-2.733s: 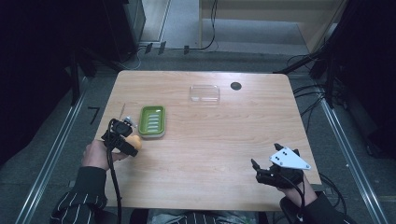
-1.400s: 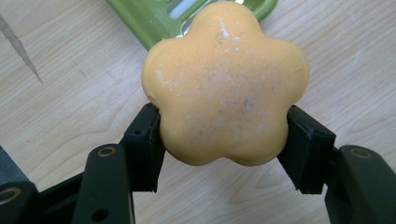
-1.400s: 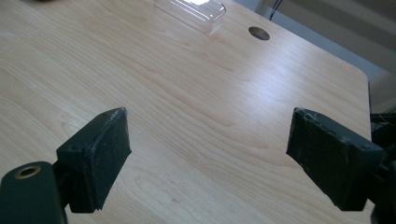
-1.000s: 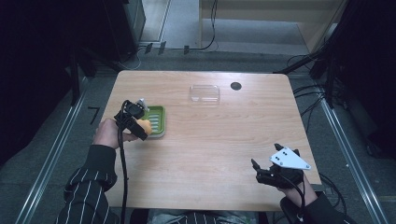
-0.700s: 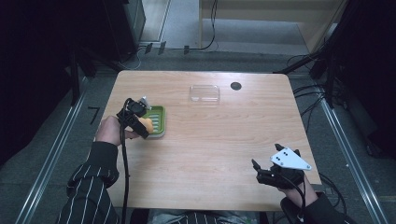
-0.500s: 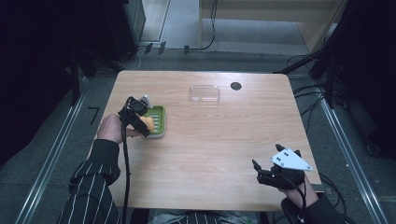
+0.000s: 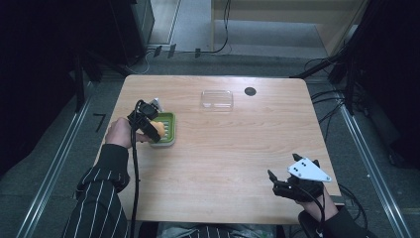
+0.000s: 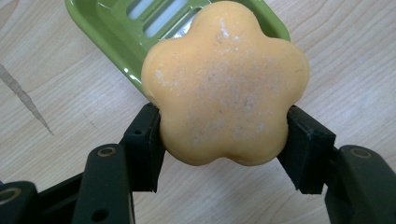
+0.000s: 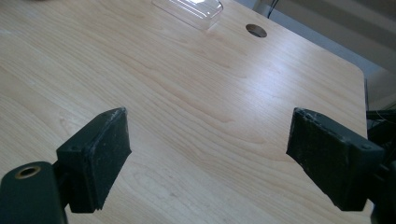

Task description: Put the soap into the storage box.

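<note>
No readable writing on any item. Left gripper (image 8: 224, 140) is clamped on the orange flower-shaped soap (image 8: 224, 84), 1 pad on each side lobe, soap face toward the camera. The soap has 5 lobes and no clear long axis. In the high view the left gripper (image 7: 148, 124) holds the soap (image 7: 157, 129) over the near end of the green soap dish (image 7: 168, 130), probably just above it; contact cannot be judged. The dish's long axis runs away from the person, close to the table's (image 7: 228, 163) left edge. Right gripper (image 7: 283, 186) sits near the front right corner, jaws wide apart, nothing between them. The clear lid (image 7: 217, 99) lies toward the far edge beside a round hole (image 7: 250, 91). The middle of the table is bare wood.
</note>
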Available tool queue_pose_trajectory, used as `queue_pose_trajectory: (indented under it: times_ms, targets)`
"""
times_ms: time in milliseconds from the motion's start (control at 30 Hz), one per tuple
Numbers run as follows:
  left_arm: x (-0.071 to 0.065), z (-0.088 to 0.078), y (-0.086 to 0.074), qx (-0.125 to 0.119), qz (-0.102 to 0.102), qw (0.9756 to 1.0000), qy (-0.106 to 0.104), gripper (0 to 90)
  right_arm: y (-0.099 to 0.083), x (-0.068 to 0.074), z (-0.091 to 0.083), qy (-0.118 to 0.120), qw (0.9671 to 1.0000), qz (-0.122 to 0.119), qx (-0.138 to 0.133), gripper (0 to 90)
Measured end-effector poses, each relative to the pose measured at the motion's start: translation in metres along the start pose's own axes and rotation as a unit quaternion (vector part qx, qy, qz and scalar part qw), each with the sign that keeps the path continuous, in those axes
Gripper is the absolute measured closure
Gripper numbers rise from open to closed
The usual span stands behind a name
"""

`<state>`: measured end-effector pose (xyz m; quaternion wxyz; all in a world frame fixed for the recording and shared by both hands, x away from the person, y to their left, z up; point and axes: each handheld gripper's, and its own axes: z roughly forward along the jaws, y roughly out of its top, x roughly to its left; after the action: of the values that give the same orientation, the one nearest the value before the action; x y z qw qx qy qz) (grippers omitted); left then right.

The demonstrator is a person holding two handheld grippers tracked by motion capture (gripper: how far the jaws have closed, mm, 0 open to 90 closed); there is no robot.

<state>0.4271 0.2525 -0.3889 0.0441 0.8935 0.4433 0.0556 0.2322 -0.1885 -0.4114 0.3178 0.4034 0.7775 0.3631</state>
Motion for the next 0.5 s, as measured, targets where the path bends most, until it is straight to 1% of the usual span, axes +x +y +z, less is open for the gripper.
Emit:
queue_pose_trajectory:
  times_ms: [67, 100, 267, 333, 500]
  targets:
    - [0.002, 0.0002, 0.0013, 0.003, 0.002, 1.0, -0.002, 39.4, -0.0001, 0.0, -0.0001, 0.0, 1.0, 0.001, 0.0, 13.7]
    - [0.0037, 0.0015, 0.002, 0.0, -0.002, 1.0, -0.004, 39.4, -0.0002, -0.0002, -0.0003, 0.0, 1.0, 0.0, 0.0, 13.7]
    - [0.008, 0.0043, 0.0039, 0.003, -0.004, 1.0, -0.004, 39.4, -0.0004, -0.0002, -0.0005, 0.0, 1.0, 0.001, 0.0, 13.7]
    - [0.009, 0.0056, 0.0049, 0.001, -0.004, 1.0, -0.005, 39.4, -0.0005, -0.0002, -0.0005, 0.0, 1.0, 0.001, 0.0, 13.7]
    - [0.0102, 0.0087, 0.0103, 0.006, -0.001, 1.0, -0.003, 39.4, -0.0004, 0.0, -0.0005, 0.001, 1.0, 0.0, 0.001, 13.7]
